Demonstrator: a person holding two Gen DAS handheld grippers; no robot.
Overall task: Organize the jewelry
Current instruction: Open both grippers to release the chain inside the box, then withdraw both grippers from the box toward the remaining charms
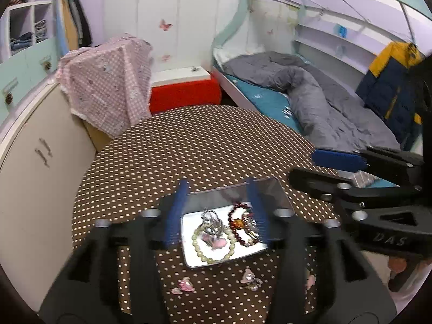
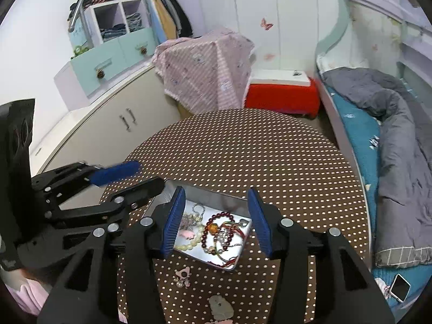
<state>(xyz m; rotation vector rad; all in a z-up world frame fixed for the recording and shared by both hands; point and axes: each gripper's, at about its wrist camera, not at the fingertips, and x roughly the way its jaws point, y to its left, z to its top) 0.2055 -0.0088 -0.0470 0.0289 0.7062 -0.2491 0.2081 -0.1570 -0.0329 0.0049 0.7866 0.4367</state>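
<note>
A shiny metal tray (image 1: 275, 189) (image 2: 237, 259) lies on the brown polka-dot table and holds jewelry: a pale bead bracelet (image 1: 199, 248) (image 2: 189, 245), a dark red bead bracelet (image 1: 237, 224) (image 2: 213, 226), silver chains (image 1: 210, 220) and tangled cords. Loose pink hair clips (image 1: 185, 286) (image 2: 183, 274) and another clip (image 1: 249, 276) lie on the cloth in front of the tray. My left gripper (image 1: 217, 216) hangs open over the tray with nothing between its blue pads. My right gripper (image 2: 217, 221) is also open above the tray, holding nothing. Each gripper shows in the other's view: right (image 1: 351, 167), left (image 2: 108, 183).
The round table (image 2: 256, 148) is ringed by a cream cabinet (image 2: 113, 124), a box under pink checked cloth (image 2: 205, 70), a red stool (image 2: 280, 94) and a bed with a grey duvet (image 2: 391, 135). A phone (image 2: 401, 287) lies on the bed. A grey-green piece (image 2: 220, 306) lies near the table's front.
</note>
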